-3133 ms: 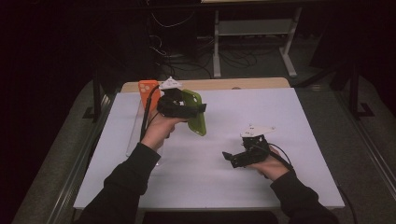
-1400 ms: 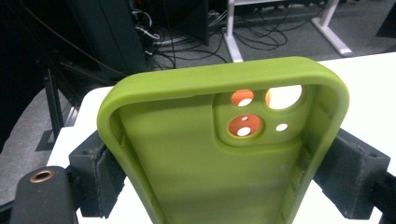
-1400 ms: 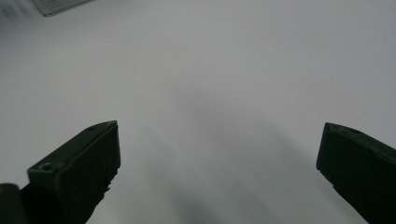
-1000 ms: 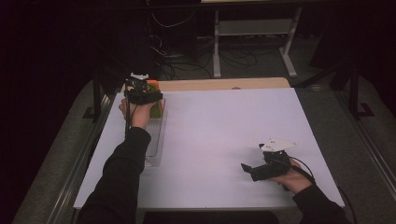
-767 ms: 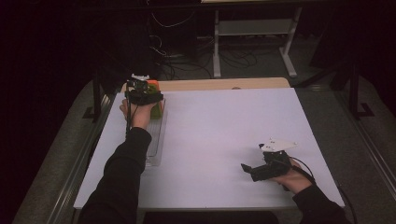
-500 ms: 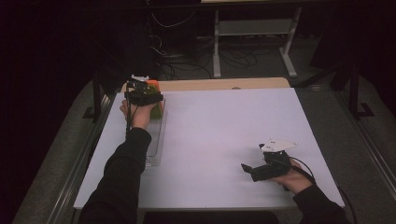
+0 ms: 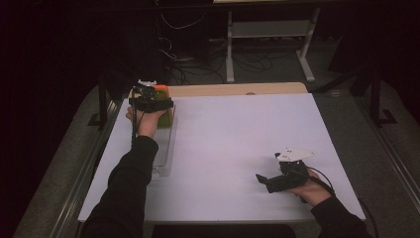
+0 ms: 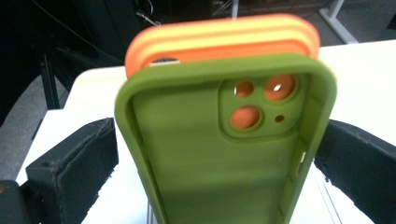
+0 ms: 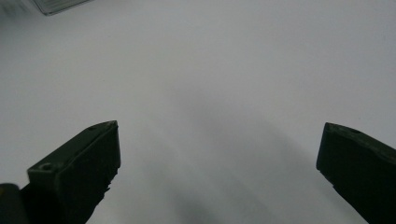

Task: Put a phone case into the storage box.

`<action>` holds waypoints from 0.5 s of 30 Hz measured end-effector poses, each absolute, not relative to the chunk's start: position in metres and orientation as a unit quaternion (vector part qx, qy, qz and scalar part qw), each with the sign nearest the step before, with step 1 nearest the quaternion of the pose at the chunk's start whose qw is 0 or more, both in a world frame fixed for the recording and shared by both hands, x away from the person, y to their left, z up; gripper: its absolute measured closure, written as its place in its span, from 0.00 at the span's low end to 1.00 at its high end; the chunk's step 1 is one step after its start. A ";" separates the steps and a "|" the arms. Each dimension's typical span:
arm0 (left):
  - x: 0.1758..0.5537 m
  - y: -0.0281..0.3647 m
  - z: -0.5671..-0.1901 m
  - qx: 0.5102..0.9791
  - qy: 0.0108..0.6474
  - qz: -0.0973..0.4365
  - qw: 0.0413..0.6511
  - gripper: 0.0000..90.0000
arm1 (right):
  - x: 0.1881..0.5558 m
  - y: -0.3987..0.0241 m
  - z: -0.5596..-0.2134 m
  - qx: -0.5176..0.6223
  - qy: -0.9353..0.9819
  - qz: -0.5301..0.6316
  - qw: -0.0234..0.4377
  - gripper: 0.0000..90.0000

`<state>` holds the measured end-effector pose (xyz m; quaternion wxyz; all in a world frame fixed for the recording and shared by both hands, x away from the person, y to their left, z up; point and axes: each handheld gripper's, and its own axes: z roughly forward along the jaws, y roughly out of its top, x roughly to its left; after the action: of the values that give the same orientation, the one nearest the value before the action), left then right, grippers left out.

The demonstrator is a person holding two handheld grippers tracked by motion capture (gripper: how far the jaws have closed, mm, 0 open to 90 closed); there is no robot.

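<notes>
From the high view I'm looking forward and down over my white table (image 7: 237, 148), both forearms coming in at six o'clock. My left gripper view sits very close behind the green phone case (image 8: 224, 154), facing the far edge at twelve. My right gripper view skims low across the tabletop, sharing it with the high view.

Olive-green phone case (image 8: 219, 158), orange phone case (image 8: 219, 35), black jaws, white table (image 7: 237, 144)
</notes>
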<state>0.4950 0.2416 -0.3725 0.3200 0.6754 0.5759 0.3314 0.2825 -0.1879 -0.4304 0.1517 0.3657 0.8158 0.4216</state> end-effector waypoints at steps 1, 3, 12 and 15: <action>0.494 0.242 -0.371 0.672 0.577 0.331 0.325 0.00 | 0.283 -0.188 -0.430 0.366 0.816 0.421 0.152 0.00; 0.493 0.243 -0.368 0.673 0.575 0.331 0.328 0.00 | 0.283 -0.188 -0.431 0.367 0.816 0.421 0.151 0.00; 0.475 0.255 -0.351 0.707 0.545 0.294 0.341 0.00 | 0.282 -0.188 -0.430 0.365 0.816 0.422 0.152 0.00; 0.467 0.262 -0.346 0.721 0.531 0.268 0.356 0.00 | 0.282 -0.188 -0.431 0.365 0.816 0.421 0.152 0.00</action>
<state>0.4666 0.2622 -0.3457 0.3556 0.7212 0.5306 0.2680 0.2824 -0.1877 -0.4306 0.1518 0.3651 0.8165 0.4208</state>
